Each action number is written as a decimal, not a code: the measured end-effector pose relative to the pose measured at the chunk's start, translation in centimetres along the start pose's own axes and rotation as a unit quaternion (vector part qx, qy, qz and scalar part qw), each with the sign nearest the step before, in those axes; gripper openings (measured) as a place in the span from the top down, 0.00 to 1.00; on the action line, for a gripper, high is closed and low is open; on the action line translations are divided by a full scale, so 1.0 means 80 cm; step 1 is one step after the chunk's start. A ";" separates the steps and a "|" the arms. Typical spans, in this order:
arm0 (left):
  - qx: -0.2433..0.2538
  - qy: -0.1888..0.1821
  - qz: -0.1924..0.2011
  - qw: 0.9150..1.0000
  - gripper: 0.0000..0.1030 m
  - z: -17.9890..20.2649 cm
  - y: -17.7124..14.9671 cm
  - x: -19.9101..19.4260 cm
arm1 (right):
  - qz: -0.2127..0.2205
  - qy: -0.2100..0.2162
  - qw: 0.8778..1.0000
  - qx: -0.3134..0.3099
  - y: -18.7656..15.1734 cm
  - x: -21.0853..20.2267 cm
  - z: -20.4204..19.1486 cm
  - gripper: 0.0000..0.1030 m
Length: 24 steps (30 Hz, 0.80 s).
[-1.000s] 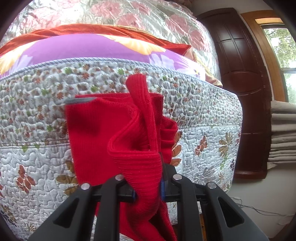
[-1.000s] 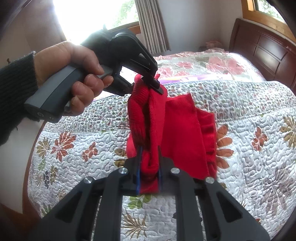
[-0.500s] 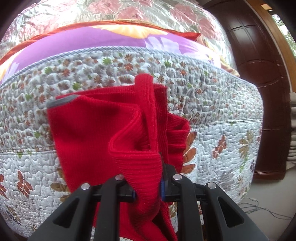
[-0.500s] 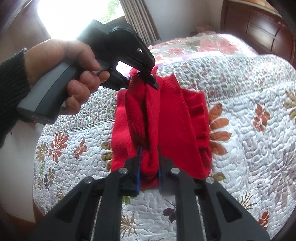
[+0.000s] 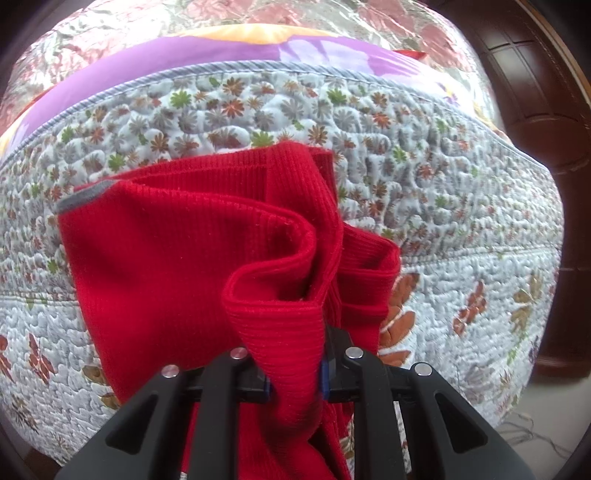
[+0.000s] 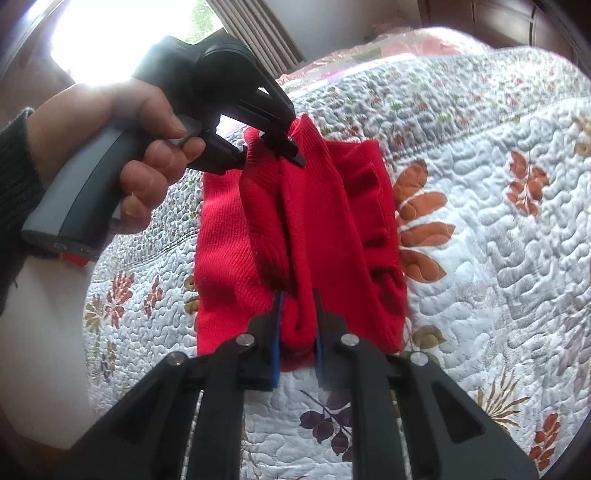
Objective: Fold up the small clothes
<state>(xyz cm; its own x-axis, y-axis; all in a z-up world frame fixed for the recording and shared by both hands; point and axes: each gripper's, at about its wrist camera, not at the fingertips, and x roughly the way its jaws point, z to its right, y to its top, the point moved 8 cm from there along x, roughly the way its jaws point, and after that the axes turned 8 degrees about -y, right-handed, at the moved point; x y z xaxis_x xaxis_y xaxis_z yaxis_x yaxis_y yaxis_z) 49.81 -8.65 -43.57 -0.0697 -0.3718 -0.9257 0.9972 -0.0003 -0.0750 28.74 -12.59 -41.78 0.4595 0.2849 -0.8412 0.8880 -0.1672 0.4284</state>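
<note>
Change: over the last second the red garment (image 6: 295, 229) had come down from hanging in front of the bed's side to spreading over the quilt (image 6: 498, 229); its lower part seemed to rest there.
Left gripper (image 5: 295, 373): clenched on a bunched edge of the garment, as before.
Right gripper (image 6: 297, 332): clamped on the opposite bunched edge, grip unchanged.
Hand (image 6: 122, 147): squeezing the left gripper's handle, a dark sleeve (image 6: 14, 177) at the wrist.
Meaning: probably the laying-down step; the cloth was rumpled and doubled between the grips, so no clean fold yet.
Around: purple sheet (image 5: 147, 66) beyond the quilt's piped edge, dark wooden headboard (image 5: 535, 92), a bright window (image 6: 122, 33).
In the way: nothing on the quilt near the garment; only its own loose folds.
</note>
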 end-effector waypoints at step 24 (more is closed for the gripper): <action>0.045 0.005 0.068 0.997 0.33 0.055 0.033 -0.026 | -0.103 0.130 0.982 0.089 -0.021 0.047 0.094 0.57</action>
<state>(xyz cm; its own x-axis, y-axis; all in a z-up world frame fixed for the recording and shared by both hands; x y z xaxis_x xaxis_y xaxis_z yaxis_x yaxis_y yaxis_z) 52.70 -11.96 -40.25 0.0669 -0.3645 -0.9288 0.9958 -0.0335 0.0849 28.85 -18.31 -48.17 0.2809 0.5576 -0.7811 0.9558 -0.2364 0.1749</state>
